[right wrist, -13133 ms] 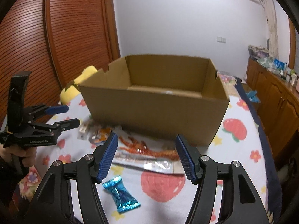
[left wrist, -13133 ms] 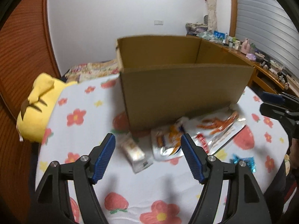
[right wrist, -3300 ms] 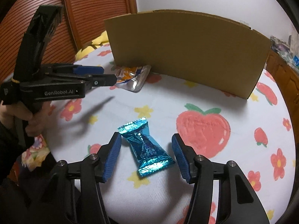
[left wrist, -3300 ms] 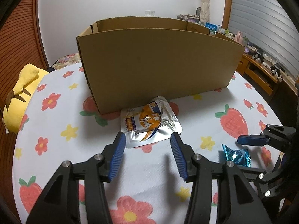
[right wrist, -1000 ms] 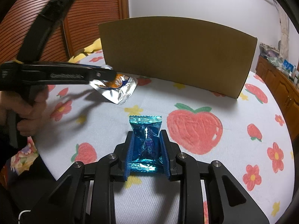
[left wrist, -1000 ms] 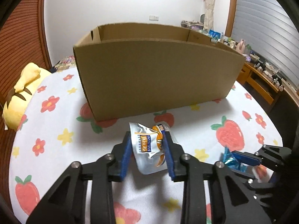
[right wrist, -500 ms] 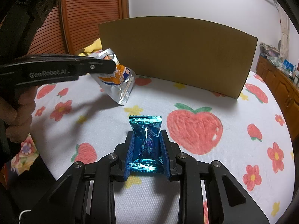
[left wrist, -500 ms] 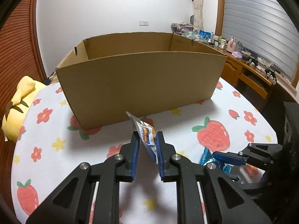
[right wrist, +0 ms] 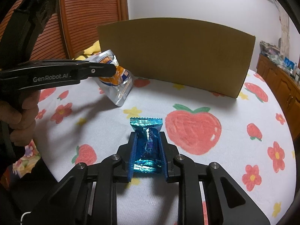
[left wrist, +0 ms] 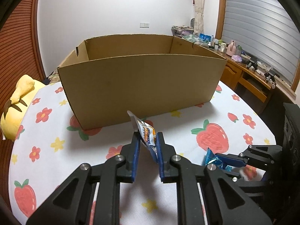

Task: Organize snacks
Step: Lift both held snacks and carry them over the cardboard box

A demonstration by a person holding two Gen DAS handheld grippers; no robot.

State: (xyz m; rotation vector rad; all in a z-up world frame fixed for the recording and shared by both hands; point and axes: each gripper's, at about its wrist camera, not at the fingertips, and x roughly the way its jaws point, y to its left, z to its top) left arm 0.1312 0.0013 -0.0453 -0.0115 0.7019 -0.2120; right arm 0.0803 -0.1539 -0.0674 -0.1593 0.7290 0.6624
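My left gripper (left wrist: 147, 137) is shut on a silver and orange snack pouch (left wrist: 145, 131) and holds it above the table, in front of the open cardboard box (left wrist: 142, 86). In the right wrist view the pouch (right wrist: 117, 82) hangs from the left gripper (right wrist: 110, 70). My right gripper (right wrist: 147, 137) is shut on a blue foil candy packet (right wrist: 147, 144) just above the tablecloth. That candy (left wrist: 211, 158) and the right gripper (left wrist: 221, 159) show at the lower right of the left wrist view. The box (right wrist: 178, 56) stands beyond both.
The round table has a white cloth with strawberries and flowers (left wrist: 211, 136). A yellow plush toy (left wrist: 16, 101) lies at the left edge. A wooden desk with clutter (left wrist: 249, 69) stands at the right. A slatted wooden door (right wrist: 90, 18) is behind.
My left gripper has risen with the pouch, so more of the box's inside shows. My right gripper stays shut on the blue candy in the same place.
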